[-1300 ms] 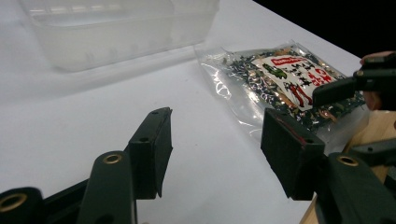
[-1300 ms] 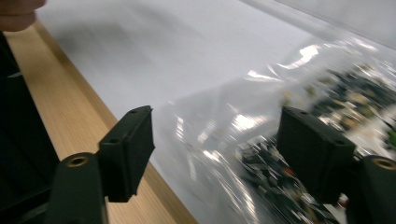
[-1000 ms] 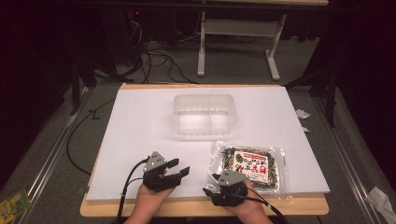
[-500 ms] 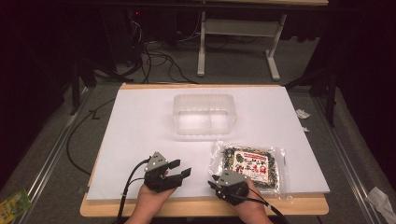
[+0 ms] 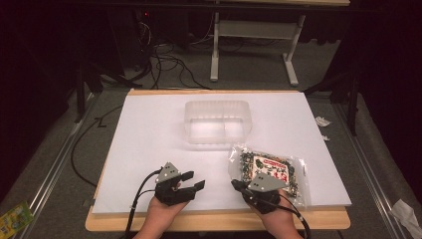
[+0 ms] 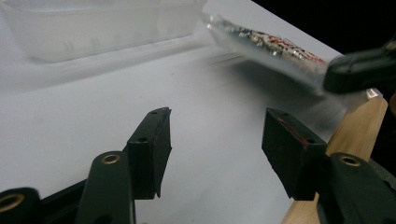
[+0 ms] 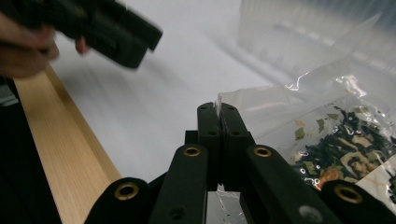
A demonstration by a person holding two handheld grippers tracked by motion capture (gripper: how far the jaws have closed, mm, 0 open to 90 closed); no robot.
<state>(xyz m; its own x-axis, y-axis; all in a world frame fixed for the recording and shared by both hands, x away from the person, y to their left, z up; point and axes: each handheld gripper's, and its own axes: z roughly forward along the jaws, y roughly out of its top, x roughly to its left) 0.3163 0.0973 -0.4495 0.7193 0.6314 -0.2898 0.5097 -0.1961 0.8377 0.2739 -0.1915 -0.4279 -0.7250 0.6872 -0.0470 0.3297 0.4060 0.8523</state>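
The right gripper point(image 7: 219, 108) had just been closing and sat clamped on the clear corner of the snack bag point(image 5: 268, 170) (its near edge lifted off the counter point(image 5: 149, 144)). Beside it the left gripper point(image 5: 193, 179) stood apart, empty; beyond both, the plastic tub point(image 5: 217, 121).

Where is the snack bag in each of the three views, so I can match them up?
High view: the snack bag lies at lower right on the white board, its near corner at the right gripper.
Left gripper view: top right, lifted at a slant, one end pinched by the right gripper.
Right gripper view: right half, its clear corner clamped between the shut jaws.
Shared landmark: the clear tub, just beyond the bag.
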